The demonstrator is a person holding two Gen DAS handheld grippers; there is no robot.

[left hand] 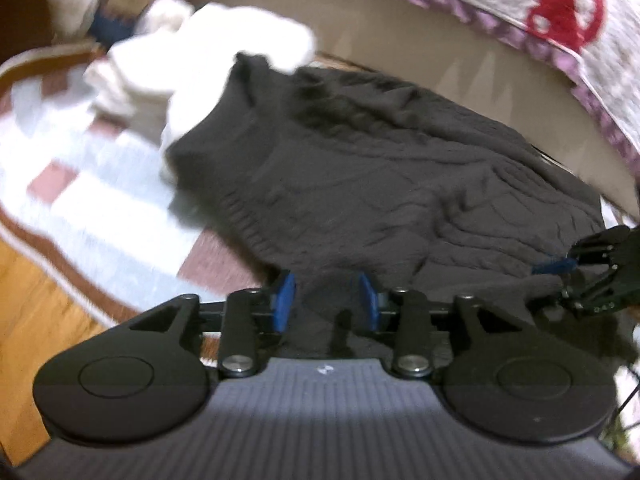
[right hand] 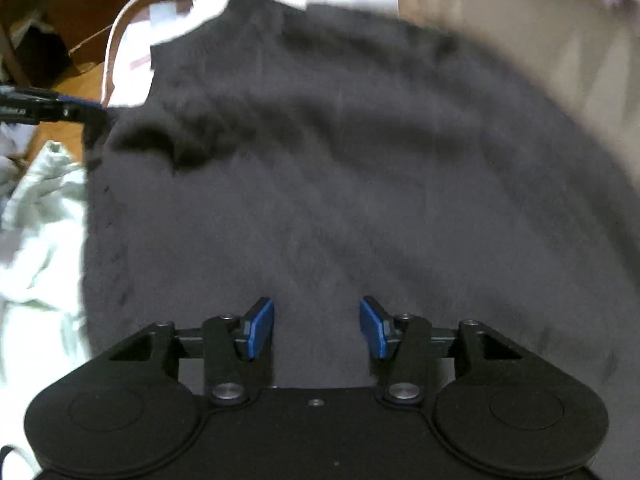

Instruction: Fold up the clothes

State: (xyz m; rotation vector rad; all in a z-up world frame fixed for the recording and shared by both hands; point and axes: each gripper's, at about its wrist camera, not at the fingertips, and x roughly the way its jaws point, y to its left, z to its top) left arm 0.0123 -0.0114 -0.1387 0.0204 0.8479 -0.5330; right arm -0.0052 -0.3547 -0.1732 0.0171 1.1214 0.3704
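The dark sweater [left hand: 380,184] lies spread on the patterned rug [left hand: 80,184] on the floor, directly ahead of and beneath both claws, its long axis running away from them toward the white clothes [left hand: 208,52] heaped at its far end and the bed edge [left hand: 440,40] alongside. The left claw [left hand: 326,300] hovers at the sweater's near hem, jaws parted with dark cloth showing between the blue pads [left hand: 285,300], though nothing looks pinched. The right claw [right hand: 317,328] hangs over the middle of the garment, likewise spread and gripping nothing. In my judgement the left claw is nearer a graspable edge, the ribbed hem just ahead of it, while the right would have to travel to a side or corner before any fold. The sweater is a soft, thick knit with ribbing along the hem and shallow wrinkles across its body; it should drape heavily and slump. The rug is flat, checked in pale blue, white and brown, with wooden floor [left hand: 36,312] beside it. More pale cloth [right hand: 40,220] lies left of the sweater in the right wrist view.
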